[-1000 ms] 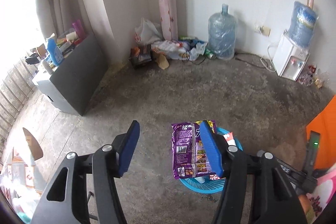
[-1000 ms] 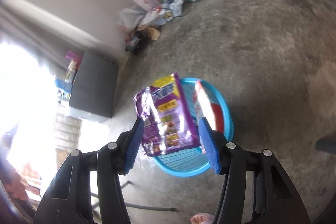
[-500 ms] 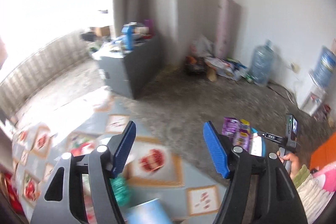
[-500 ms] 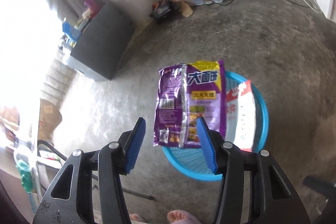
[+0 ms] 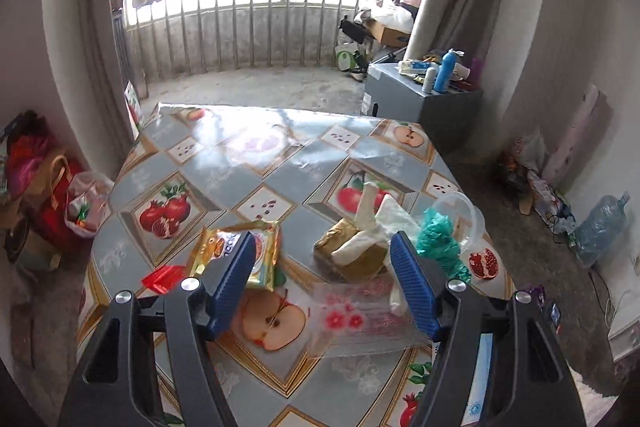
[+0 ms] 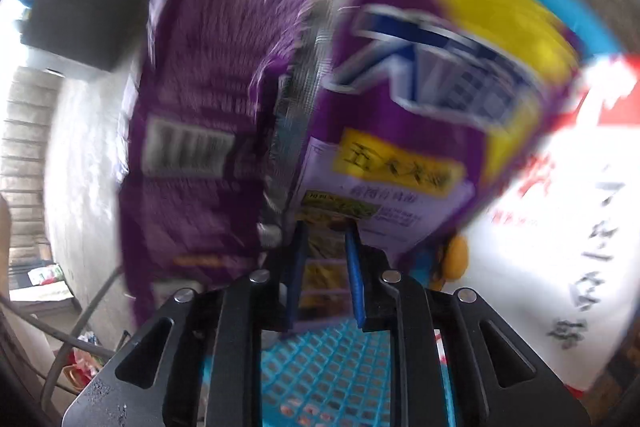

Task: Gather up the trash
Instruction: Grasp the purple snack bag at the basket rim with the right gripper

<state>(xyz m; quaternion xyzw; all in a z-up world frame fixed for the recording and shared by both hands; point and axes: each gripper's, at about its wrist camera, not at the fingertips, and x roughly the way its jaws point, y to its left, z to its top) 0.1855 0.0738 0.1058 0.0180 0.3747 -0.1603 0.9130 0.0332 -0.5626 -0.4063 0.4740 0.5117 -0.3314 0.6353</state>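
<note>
My left gripper [image 5: 322,239] hangs open above the table [image 5: 240,163] with the fruit-print cloth, its jaws empty. Under it lie a golden snack wrapper [image 5: 264,239], a small red wrapper [image 5: 162,277], a brown packet with white tissue [image 5: 352,251], crumpled green plastic [image 5: 438,235], a clear cup [image 5: 460,207] and a clear flowered bag [image 5: 360,315]. My right gripper [image 6: 325,227] points steeply down over the blue basket [image 6: 328,379]. Its jaws are closing, narrow, with the lower edge of the blurred purple snack bag [image 6: 224,107] between them. A white and red bag [image 6: 560,207] lies beside it.
A grey cabinet [image 5: 424,107] with bottles on top stands beyond the table's far right corner. Bags [image 5: 48,195] sit on the floor at the left. A water jug [image 5: 600,227] is by the right wall. A railing closes the balcony behind.
The left view swung from the floor and basket round to the table. The right gripper dropped onto the purple bag and its jaws narrowed around the bag's lower edge.
</note>
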